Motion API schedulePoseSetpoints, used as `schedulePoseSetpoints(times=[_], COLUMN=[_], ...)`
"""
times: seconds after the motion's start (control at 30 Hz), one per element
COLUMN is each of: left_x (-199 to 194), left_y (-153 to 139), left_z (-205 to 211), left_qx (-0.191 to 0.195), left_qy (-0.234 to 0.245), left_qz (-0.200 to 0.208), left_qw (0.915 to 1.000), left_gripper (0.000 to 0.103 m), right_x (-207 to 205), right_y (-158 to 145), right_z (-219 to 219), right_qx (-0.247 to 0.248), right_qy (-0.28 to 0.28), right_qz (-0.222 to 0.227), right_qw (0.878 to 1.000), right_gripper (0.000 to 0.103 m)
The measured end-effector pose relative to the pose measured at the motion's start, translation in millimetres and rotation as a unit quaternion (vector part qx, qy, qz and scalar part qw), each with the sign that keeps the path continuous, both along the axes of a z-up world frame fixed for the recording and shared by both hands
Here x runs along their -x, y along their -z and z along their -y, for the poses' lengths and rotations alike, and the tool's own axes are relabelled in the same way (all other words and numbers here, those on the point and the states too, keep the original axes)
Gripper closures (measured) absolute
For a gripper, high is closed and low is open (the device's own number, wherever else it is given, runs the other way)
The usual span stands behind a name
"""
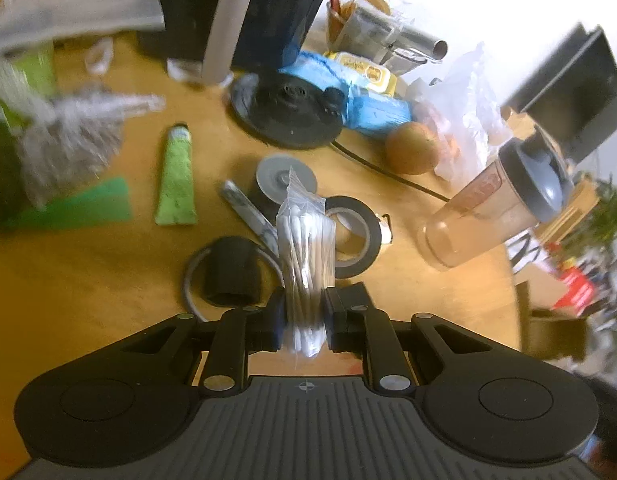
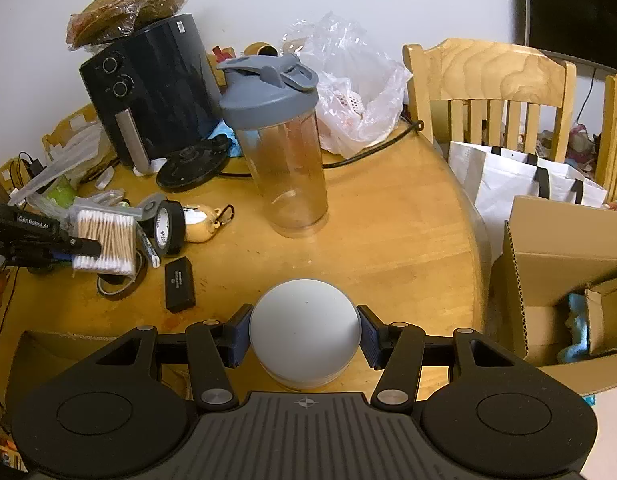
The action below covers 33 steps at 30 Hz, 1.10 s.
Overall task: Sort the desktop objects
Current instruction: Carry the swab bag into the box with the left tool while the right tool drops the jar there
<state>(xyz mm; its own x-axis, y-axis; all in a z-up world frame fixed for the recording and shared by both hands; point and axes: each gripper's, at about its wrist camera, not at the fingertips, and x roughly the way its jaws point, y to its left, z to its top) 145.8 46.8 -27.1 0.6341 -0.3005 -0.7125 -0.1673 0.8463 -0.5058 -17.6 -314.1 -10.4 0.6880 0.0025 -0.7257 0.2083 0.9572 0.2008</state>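
Table (image 2: 388, 240): still cluttered; you have most of the sorting left.
Box (image 2: 556, 232): far right, off the table; right view only.
Shaker (image 2: 284, 152): mid-table, unsorted.
Ball (image 2: 304, 332): your right gripper (image 2: 304, 336) clamps it, near edge.
Swabs (image 1: 304, 248): bag pinched in your left gripper (image 1: 304, 316), lifted at left.
Tube (image 1: 175, 176): left view only.

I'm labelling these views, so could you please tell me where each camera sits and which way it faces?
Left wrist: on the left gripper, looking down along its fingers at the cluttered table; fingers shut on a swab bag.
Right wrist: on the right gripper, facing the table's far edge and a chair; fingers clasp a white dome.
Shared: swab bag, shaker, tape roll.
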Motion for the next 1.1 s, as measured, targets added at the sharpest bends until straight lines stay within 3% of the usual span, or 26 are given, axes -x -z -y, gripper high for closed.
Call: schedulePoseSetpoints(times=[0.43,1.1], left_x=[44,121], left_y=[-40,-51], left_z=[1,-2], left_qx=[-0.040,-0.061], left_qy=[0.005,0.019], left_qz=[0.027,-0.013], left_qw=[0.9988,0.9979], left_gripper=[0.084,0.084], right_x=[-5,-19], right_y=[-15,-31], right_z=[-12,-53], right_qx=[-0.006,-0.040], right_qy=[-0.041,-0.141], right_qz=[0.016,0.033], right_qw=[0.999,0.989], right_gripper=[0.046,0.046])
